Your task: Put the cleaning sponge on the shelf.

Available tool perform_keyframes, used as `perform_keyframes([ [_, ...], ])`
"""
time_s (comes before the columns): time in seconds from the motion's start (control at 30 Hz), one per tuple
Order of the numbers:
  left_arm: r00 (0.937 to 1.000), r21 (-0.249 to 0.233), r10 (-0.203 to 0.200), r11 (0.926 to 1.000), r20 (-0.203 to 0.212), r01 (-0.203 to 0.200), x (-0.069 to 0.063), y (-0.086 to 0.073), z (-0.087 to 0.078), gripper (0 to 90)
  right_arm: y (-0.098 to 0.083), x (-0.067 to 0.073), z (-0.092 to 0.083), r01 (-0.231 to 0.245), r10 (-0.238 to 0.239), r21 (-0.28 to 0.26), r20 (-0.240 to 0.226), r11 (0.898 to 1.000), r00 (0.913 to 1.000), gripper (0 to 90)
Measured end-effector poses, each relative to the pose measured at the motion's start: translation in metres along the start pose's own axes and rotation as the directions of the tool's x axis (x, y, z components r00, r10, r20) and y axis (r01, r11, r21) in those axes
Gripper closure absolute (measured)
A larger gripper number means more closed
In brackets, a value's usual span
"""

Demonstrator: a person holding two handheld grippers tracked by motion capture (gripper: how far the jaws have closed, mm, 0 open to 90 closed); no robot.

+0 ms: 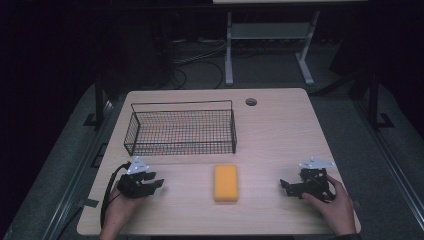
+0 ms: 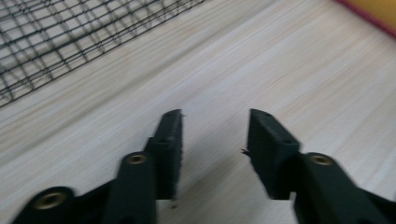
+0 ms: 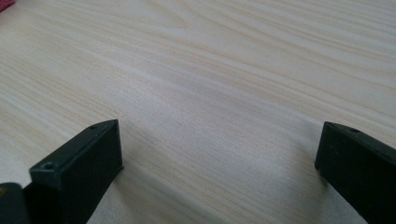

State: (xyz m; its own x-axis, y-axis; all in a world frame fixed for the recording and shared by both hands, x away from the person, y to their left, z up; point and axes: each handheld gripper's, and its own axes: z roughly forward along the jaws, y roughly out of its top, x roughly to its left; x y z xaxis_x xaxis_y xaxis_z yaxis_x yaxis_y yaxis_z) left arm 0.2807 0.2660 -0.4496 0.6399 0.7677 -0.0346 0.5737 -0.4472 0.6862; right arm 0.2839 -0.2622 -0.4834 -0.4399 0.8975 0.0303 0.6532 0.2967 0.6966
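A pale wood table (image 1: pixel 280 130) stands in a dark room, cables on the floor behind it. The left gripper (image 1: pixel 150 181) and right gripper (image 1: pixel 287 186) rest on it, jaws spread and empty. Between them lies a sponge (image 1: pixel 226 183); a basket (image 1: pixel 180 127) sits beyond the left gripper.

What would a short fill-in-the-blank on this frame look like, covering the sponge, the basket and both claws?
1. The orange sponge lies on the table between the two ____.
2. The wire basket holds ____.
3. The left claw and the right claw both have their jaws ____.
4. Seen from the high view, the sponge sits ____ the basket, on the person's side.

Missing words: claws; nothing; open; outside
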Motion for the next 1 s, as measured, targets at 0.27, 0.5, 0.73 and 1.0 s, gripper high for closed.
perform_keyframes([
  [0.27,0.9977,0.022,-0.009,0.9997,0.067,0.007,-0.005,0.015,-0.001,84.7,0.0,0.0,0.0,0.005,-0.005,-0.002,0.001,1.0,1.0,0.0],
  [0.5,0.9956,0.031,-0.004,0.9995,0.094,0.001,-0.01,0.029,-0.001,89.6,0.0,0.0,0.0,0.006,-0.006,-0.001,0.001,1.0,1.0,0.0],
  [0.73,0.9925,0.044,0.001,0.999,0.122,-0.007,-0.019,0.041,0.006,89.7,0.0,0.0,0.0,0.004,-0.004,-0.002,0.002,1.0,1.0,0.0],
  [1.0,0.9863,0.068,0.036,0.9965,0.161,-0.047,-0.032,0.057,0.018,89.8,0.0,0.0,0.001,0.005,-0.005,-0.002,0.002,1.0,1.0,0.0],
])
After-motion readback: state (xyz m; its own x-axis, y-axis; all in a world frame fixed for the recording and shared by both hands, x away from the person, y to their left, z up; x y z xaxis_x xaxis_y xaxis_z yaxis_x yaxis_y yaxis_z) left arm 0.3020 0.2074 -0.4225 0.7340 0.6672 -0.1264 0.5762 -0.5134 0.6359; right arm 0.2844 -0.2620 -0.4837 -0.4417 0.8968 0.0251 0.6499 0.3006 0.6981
